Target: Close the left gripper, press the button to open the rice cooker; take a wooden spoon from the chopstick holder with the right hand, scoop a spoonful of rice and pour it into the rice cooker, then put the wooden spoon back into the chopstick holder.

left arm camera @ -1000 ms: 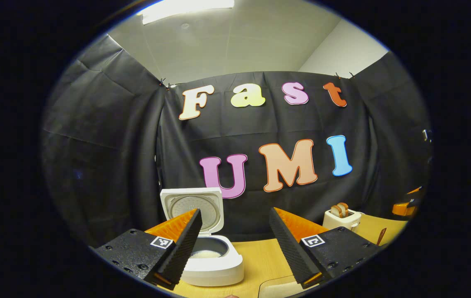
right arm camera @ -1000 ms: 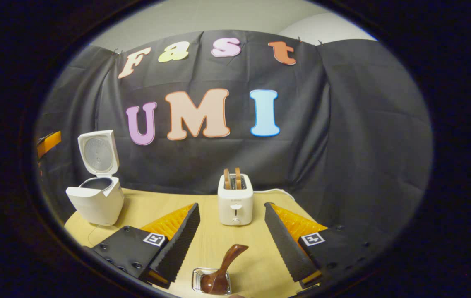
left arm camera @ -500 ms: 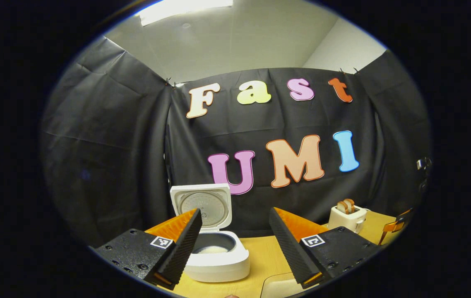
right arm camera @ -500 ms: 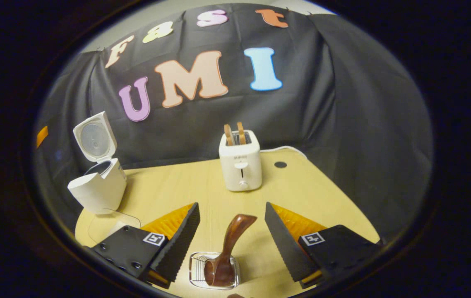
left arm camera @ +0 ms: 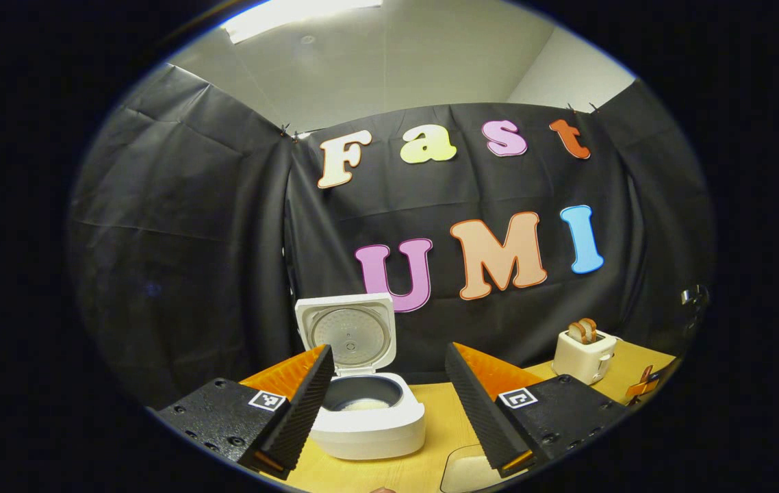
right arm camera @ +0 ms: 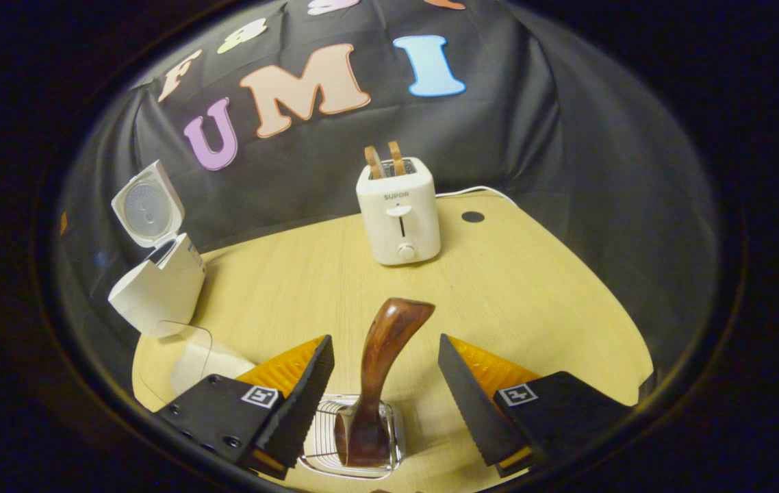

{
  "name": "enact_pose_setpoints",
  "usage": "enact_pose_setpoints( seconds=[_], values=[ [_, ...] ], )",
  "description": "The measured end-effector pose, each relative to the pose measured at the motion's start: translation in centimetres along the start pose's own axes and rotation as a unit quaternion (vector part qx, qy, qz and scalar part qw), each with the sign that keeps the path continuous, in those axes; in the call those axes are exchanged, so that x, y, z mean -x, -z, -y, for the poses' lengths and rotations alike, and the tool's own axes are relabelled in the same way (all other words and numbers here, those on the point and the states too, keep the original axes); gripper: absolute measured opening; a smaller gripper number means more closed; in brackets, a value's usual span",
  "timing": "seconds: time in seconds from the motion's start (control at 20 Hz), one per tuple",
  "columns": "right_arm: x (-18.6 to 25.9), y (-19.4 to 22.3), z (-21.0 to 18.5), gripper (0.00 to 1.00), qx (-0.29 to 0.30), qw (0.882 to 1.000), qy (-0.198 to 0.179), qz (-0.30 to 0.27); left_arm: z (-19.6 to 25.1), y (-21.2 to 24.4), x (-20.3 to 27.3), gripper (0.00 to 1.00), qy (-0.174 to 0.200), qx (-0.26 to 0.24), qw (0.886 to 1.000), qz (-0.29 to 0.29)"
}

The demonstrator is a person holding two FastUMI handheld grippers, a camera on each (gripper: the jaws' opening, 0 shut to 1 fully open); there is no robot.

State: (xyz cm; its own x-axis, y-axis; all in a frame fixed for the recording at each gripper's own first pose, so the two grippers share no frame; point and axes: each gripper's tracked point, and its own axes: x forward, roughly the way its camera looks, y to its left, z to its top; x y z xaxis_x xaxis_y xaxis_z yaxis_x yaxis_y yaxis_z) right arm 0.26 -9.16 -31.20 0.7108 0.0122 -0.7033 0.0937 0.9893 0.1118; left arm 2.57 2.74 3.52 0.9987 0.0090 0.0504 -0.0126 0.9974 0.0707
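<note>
The white rice cooker (left arm camera: 370,419) stands with its lid (left arm camera: 352,335) raised, and a pale layer lies in its pot. My left gripper (left arm camera: 386,404) hangs open above the table just in front of it, holding nothing. In the right gripper view the same cooker (right arm camera: 157,287) sits at the far left. The wooden spoon (right arm camera: 379,370) stands handle-up in the wire chopstick holder (right arm camera: 355,441). My right gripper (right arm camera: 386,394) is open above the holder, with the spoon's handle between its fingers, untouched.
A white toaster (right arm camera: 400,216) with two slices stands at the back of the wooden table (right arm camera: 519,287); it also shows at the right (left arm camera: 584,356). A clear container (right arm camera: 191,356) with something white in it sits in front of the cooker. A cable hole (right arm camera: 472,216) lies behind the toaster.
My right gripper has tilted down and come closer to the holder, so the spoon's handle now rises between its fingers. The left gripper has drifted slightly left; the cooker appears more central.
</note>
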Motion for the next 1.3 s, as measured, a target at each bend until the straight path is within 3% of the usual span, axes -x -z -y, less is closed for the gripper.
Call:
enact_pose_setpoints(
  seconds=[0.1,0.5,0.6,0.65,0.7,0.9,1.15,1.3],
  values=[
    [-0.6,0.7,-0.1,1.0,0.007,1.0,-0.001,-0.014,-0.3,-0.1,0.2,0.96,-0.004,-0.004,1.0,0.002],
    [-0.9,1.8,-1.0,0.24,-0.026,0.998,-0.017,-0.054,-1.1,0.2,0.5,0.96,-0.015,-0.005,1.0,-0.003],
    [-1.1,1.9,-1.2,0.21,-0.04,0.997,-0.025,-0.054,-1.1,0.2,0.5,0.99,-0.014,-0.004,1.0,-0.003],
    [-0.8,1.9,-1.2,0.2,-0.047,0.997,-0.022,-0.049,-1.1,0.3,0.5,0.96,-0.013,-0.004,1.0,-0.004],
    [-0.8,1.5,-1.3,0.13,-0.045,0.998,-0.025,-0.047,-1.1,0.4,0.5,0.99,-0.014,-0.004,1.0,-0.004],
    [0.8,-0.6,-1.6,0.06,-0.041,0.999,-0.019,-0.004,-1.1,0.1,0.2,0.96,-0.01,-0.002,1.0,0.0],
    [3.8,-4.9,-2.8,0.07,-0.023,0.998,-0.02,0.05,-1.2,-0.1,-0.1,0.99,-0.002,0.01,1.0,0.004],
    [5.6,-7.2,-4.6,0.05,-0.012,0.996,-0.028,0.083,-1.5,0.1,-0.2,0.96,0.002,0.015,1.0,0.004]
  ],
)
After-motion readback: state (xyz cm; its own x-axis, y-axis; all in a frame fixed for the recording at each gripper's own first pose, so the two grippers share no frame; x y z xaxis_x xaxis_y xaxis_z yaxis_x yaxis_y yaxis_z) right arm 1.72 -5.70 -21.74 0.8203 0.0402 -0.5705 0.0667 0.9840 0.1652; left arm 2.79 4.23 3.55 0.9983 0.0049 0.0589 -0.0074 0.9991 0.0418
